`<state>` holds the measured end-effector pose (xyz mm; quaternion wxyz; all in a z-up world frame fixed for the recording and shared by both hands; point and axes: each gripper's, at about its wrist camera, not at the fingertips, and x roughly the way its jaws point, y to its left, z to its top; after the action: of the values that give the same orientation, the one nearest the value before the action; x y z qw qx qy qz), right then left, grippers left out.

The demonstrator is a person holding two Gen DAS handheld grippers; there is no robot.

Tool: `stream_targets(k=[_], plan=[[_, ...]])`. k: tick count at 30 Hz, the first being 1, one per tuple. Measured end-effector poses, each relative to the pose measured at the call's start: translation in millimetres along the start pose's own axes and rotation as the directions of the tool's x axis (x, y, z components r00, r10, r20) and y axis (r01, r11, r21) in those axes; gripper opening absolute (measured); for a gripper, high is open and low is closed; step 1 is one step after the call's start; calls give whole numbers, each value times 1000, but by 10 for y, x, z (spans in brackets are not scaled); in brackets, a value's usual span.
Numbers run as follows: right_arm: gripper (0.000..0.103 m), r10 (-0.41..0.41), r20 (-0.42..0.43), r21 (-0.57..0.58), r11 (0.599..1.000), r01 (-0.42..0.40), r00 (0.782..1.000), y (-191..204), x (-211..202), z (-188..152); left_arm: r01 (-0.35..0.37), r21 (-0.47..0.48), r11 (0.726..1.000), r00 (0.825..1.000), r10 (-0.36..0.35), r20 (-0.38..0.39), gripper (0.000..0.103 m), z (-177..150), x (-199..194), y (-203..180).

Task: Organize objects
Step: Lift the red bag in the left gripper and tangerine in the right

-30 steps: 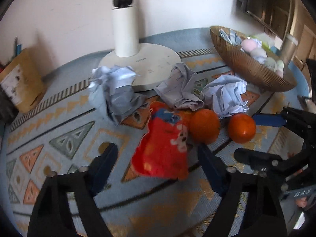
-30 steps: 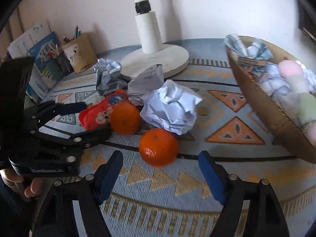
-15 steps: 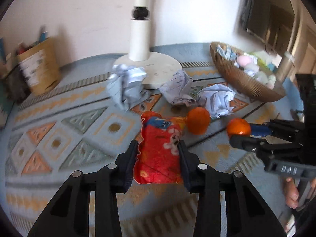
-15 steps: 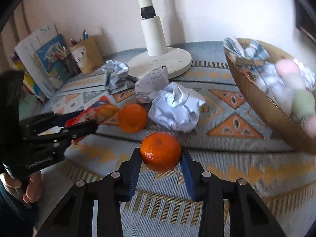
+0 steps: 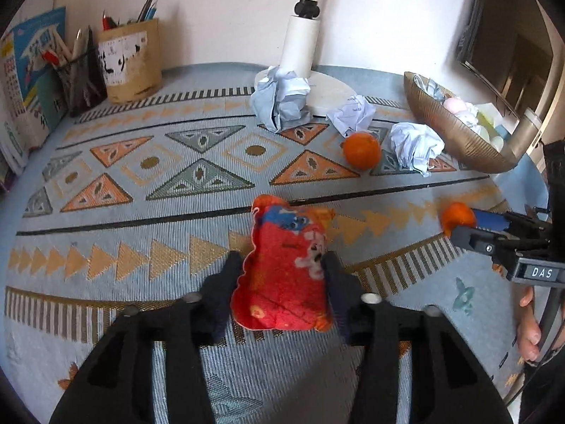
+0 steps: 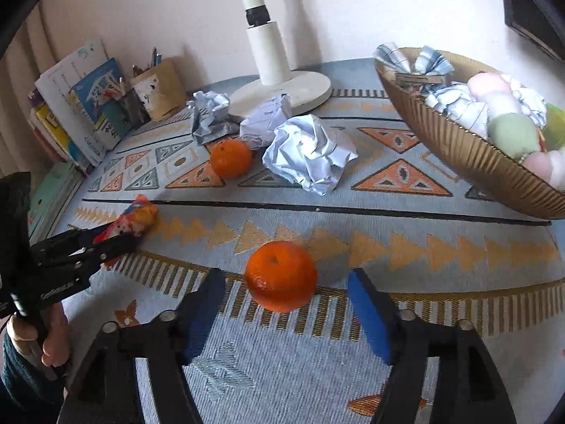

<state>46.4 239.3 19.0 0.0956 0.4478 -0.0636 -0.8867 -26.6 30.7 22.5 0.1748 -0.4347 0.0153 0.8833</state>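
Observation:
My left gripper [image 5: 282, 282] is shut on a red snack packet [image 5: 284, 268] near the front of the patterned cloth; it also shows in the right wrist view [image 6: 134, 217]. My right gripper [image 6: 286, 304] is open, its blue pads on either side of an orange [image 6: 280, 275] that rests on the cloth. That orange shows at the right in the left wrist view [image 5: 457, 215]. A second orange [image 6: 230, 158] lies farther back beside three crumpled paper balls [image 6: 309, 153].
A woven bowl [image 6: 455, 148] full of paper and soft balls stands at the right. A white lamp base [image 6: 282, 93] stands at the back. Pen holders [image 5: 129, 60] and books [image 6: 84, 102] line the back left.
My left gripper closed on the red packet and pulled it toward the front. My right gripper closed on the orange, brought it forward, then opened, leaving it on the cloth.

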Motion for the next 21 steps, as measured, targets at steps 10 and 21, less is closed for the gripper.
stream_targets(k=[10, 21], plan=[[61, -103, 25, -71, 992, 104, 994, 137, 36, 5, -40, 29, 999, 999, 39, 23, 65, -5, -18, -80], [38, -59, 96, -86, 994, 67, 994, 137, -200, -65, -54, 65, 996, 997, 50, 65, 33, 50, -174, -278]])
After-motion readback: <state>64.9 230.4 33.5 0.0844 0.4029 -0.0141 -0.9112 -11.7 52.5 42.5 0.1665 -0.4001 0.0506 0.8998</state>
